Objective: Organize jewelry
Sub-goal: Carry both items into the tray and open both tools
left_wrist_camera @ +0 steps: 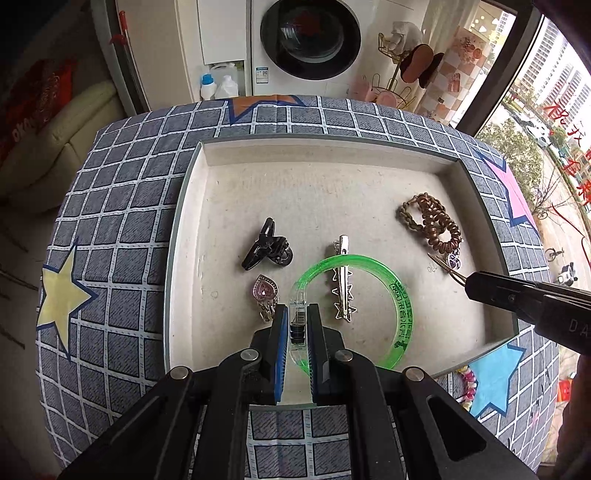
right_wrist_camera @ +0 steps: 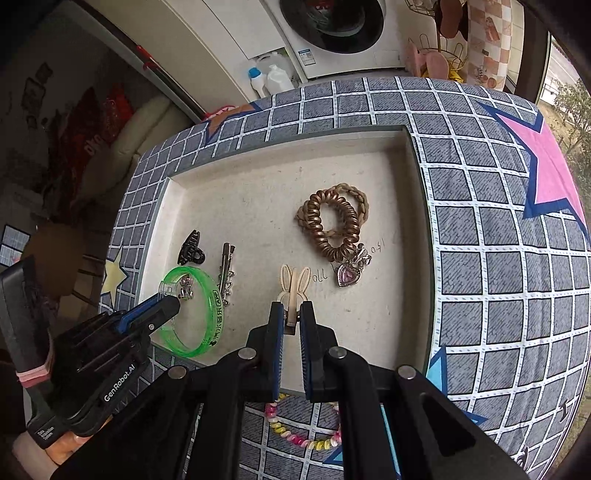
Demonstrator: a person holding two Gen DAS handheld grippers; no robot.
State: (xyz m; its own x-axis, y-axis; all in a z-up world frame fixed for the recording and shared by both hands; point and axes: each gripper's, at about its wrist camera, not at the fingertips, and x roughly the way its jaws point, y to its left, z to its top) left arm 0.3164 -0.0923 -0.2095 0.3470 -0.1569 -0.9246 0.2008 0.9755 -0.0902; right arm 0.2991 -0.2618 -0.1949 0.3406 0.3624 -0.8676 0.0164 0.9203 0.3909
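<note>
From the left wrist, the left gripper clenches the translucent green plastic bangle at the near edge of the shallow beige tray, over a silver star hair clip. A black claw clip lies left.

From the right wrist, the right gripper grasps a cream rabbit-eared clip above the tray; brown coil hair ties lie far right. The blue checked star tablecloth faces a white washing machine.

Ahead of the left gripper, beyond the star clip and black claw clip, the tray floor lies bare. Coiled hair ties and a heart pendant crowd ahead-right of the right gripper.
</note>
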